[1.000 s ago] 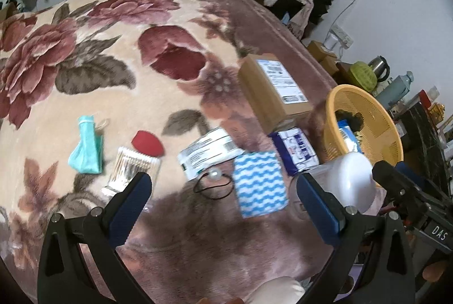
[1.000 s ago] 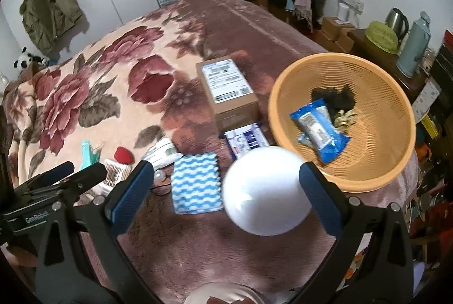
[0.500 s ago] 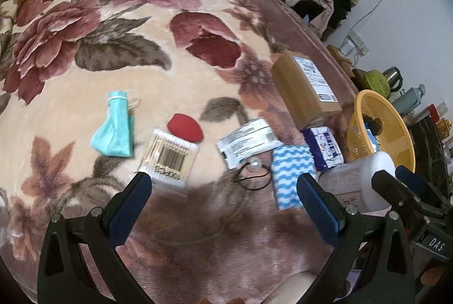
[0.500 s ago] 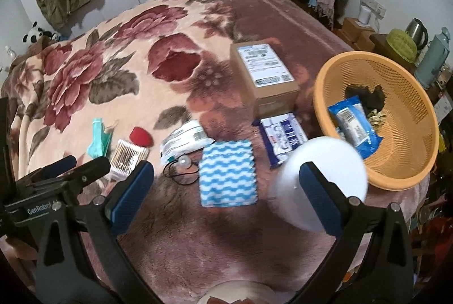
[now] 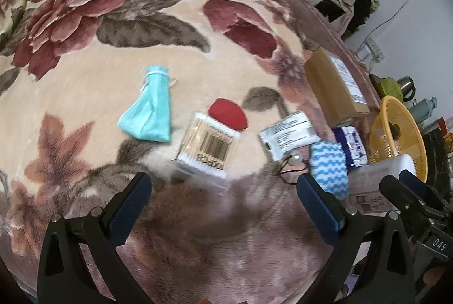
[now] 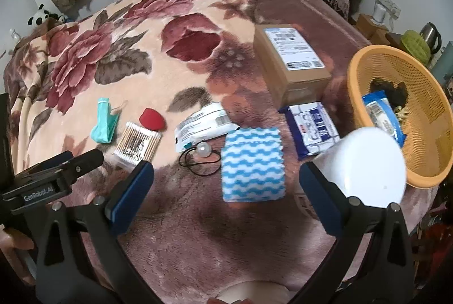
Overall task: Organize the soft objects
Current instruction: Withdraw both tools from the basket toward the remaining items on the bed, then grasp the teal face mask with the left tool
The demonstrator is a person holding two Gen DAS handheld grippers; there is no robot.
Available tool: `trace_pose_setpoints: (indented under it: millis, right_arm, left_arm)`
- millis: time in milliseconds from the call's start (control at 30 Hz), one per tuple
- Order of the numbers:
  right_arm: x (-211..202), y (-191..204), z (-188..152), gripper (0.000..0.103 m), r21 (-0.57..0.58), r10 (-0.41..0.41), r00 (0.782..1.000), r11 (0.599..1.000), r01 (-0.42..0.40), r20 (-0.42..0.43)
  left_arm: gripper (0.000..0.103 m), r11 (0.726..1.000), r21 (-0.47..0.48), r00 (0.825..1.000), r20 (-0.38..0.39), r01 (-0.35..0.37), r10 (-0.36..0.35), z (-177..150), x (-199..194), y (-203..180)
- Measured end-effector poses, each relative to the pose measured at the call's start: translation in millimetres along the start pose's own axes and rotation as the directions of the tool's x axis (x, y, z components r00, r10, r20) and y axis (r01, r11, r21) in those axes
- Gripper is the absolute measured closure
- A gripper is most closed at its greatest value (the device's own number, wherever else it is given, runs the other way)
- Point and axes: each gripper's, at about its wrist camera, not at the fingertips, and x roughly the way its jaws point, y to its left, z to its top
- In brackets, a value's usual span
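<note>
The right gripper hangs over the near edge of the bed with its jaws spread wide and nothing between them. A white tub lies on its side just beside the right finger, its round end toward the camera; whether it touches the finger I cannot tell. The left gripper is likewise spread wide and empty above the floral blanket.

Nearest the right gripper lies a blue-and-white wavy cloth, flat on the blanket. Just to its left sits a black hair tie with a pearl bead. Beyond these run a row of things: a teal pouch at far left, a box of cotton swabs, a red sponge touching the far side of that box, a white packet, and a dark blue tissue pack near the cloth's right.

Farther back stands a cardboard box with a shipping label on top. To the right, at the bed's edge, an orange basket holds a blue packet and something dark, too blurred to name.
</note>
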Motion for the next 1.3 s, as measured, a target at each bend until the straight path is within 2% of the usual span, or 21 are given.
trace_pose_setpoints:
  millis: [333,633,700,800,900,1133,1200,1300]
  right_arm:
    - [48,19,-15,0.000,-0.033,0.042,0.995,0.998,-0.045,-0.089]
    - [86,26,-18,0.003,-0.072,0.111,0.988,0.990,-0.119,-0.105]
    - [92,28,-15,0.017,-0.076,0.121,0.987,0.989,-0.129,-0.104]
    - [102,29,-9,0.027,-0.077,0.121,0.989,0.989,-0.128,-0.090]
    - [115,29,-4,0.045,-0.077,0.110,0.989,0.990,-0.117,-0.094]
    - [140,27,-1,0.048,-0.084,0.095,0.990,0.991,-0.104,-0.107]
    - [143,27,-3,0.068,-0.094,0.099,0.989,0.989,-0.110,-0.114]
    - [140,25,-6,0.078,-0.091,0.126,0.985,0.986,-0.137,-0.115]
  left_arm:
    - [0.001,0.999,-0.011,0.997,-0.063,-0.039,0.038,-16,34,25]
    - [0.001,0.995,-0.079,0.994,-0.097,-0.059,0.051,-30,60,59]
    - [0.001,0.994,-0.091,0.995,-0.088,-0.059,0.051,-28,61,66]
    - [0.001,0.992,-0.107,0.996,-0.073,-0.060,0.052,-24,60,75]
    - [0.001,0.992,-0.116,0.997,-0.061,-0.056,0.049,-19,60,81]
    - [0.001,0.992,-0.124,0.999,-0.023,-0.040,0.037,3,59,83]
    - [0.001,0.992,-0.123,0.999,-0.015,-0.038,0.037,12,62,83]
    - [0.001,0.990,-0.122,0.998,0.006,-0.064,0.065,26,67,81]
